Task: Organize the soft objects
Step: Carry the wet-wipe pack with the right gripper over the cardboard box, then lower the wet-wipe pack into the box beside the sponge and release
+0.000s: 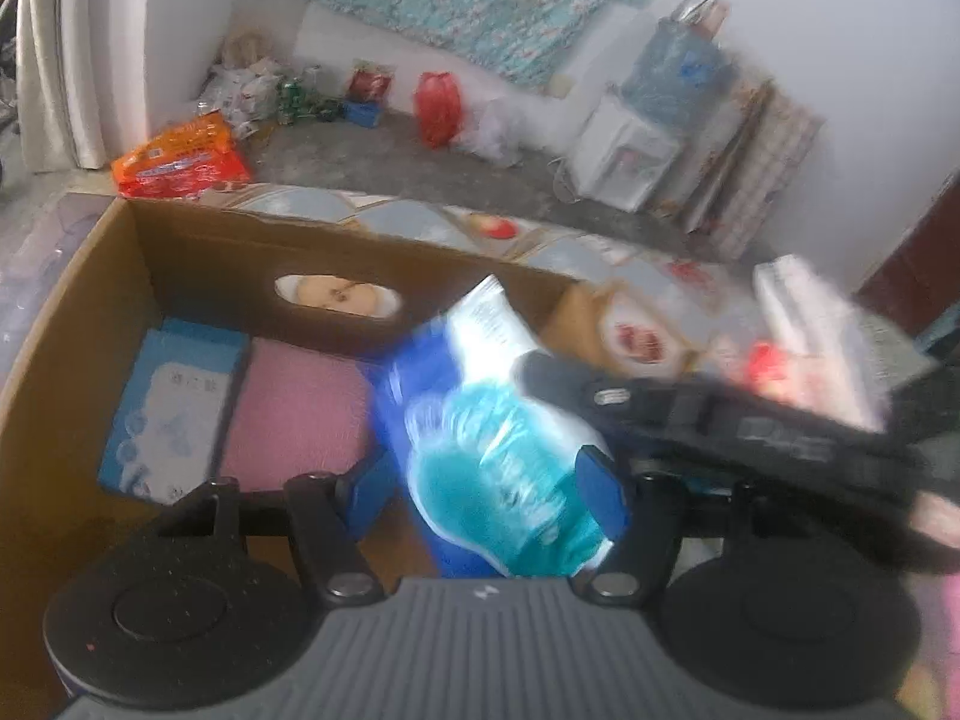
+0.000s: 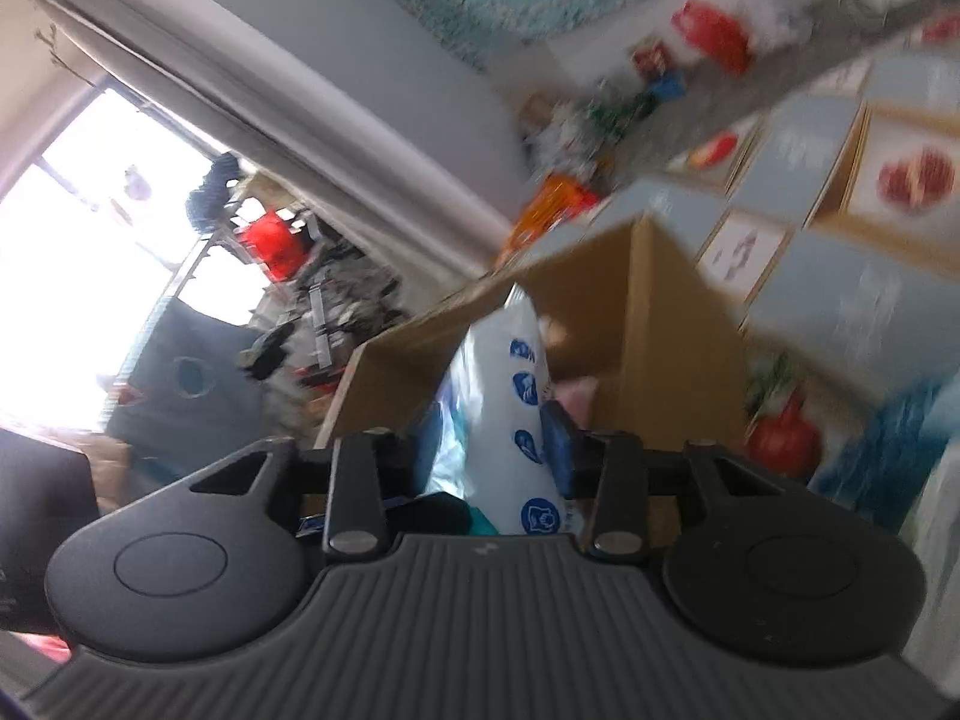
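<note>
While both the left gripper (image 1: 486,480) and right gripper (image 2: 492,444) bracket one crinkly blue-and-white plastic pack (image 1: 480,420), right-side contact unclear, it hangs over the brown cardboard box (image 1: 78,276) toward five o'clock, so placing looks underway and lowering inside comes next.

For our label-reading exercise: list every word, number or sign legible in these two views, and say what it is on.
None can be read.
Blue-and-white packet: print and round blue signs, blurred.
Orange bag: print too blurred.
Light blue pack in the cardboard box: too small.
</note>
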Available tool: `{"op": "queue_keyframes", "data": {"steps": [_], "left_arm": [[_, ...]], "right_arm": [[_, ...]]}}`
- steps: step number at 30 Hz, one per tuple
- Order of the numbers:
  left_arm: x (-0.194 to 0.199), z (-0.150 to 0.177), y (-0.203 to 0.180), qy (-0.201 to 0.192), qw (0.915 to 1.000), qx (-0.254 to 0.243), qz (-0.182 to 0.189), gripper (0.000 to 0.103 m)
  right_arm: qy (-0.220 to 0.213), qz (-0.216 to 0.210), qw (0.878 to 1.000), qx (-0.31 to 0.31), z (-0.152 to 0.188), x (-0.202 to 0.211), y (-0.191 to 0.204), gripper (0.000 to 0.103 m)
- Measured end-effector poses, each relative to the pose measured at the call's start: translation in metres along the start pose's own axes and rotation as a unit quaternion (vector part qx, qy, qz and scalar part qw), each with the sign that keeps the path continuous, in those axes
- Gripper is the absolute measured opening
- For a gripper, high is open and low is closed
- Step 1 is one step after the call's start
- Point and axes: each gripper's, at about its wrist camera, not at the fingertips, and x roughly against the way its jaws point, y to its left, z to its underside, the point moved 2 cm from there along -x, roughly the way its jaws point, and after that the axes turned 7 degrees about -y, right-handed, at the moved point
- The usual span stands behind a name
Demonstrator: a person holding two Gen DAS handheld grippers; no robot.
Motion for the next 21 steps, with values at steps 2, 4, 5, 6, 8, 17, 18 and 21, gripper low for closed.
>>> {"op": "queue_keyframes", "data": {"steps": [2,4,5,6,8,17,18,21], "left_arm": [[-0.016,-0.003,0.005,0.015,0.9998,0.004,-0.015,0.068],[-0.030,-0.003,0.010,0.032,0.9992,0.018,-0.013,0.068],[-0.032,-0.001,0.011,0.038,0.9990,0.020,-0.013,0.068],[-0.035,0.000,0.010,0.042,0.9989,0.018,-0.012,0.068],[-0.038,0.001,0.008,0.046,0.9988,0.016,-0.009,0.068],[-0.054,0.000,-0.003,0.071,0.9964,0.047,-0.001,0.064],[-0.058,0.000,-0.004,0.073,0.9961,0.049,-0.009,0.062],[-0.071,0.001,-0.004,0.085,0.9940,0.068,-0.011,0.051]], "right_arm": [[-0.010,-0.016,1.000,-0.003,-0.006,0.004,-0.005,0.045],[-0.019,-0.026,0.999,-0.001,-0.010,0.013,-0.008,0.047],[-0.024,-0.025,0.999,0.004,-0.012,0.019,-0.010,0.047],[-0.028,-0.024,0.999,0.006,-0.016,0.025,-0.013,0.047],[-0.033,-0.029,0.999,0.005,-0.021,0.043,-0.017,0.048],[-0.059,-0.056,0.997,-0.003,-0.011,0.134,-0.036,0.052],[-0.060,-0.057,0.997,-0.006,-0.009,0.142,-0.039,0.052],[-0.071,-0.055,0.996,-0.017,-0.002,0.166,-0.053,0.054]]}}
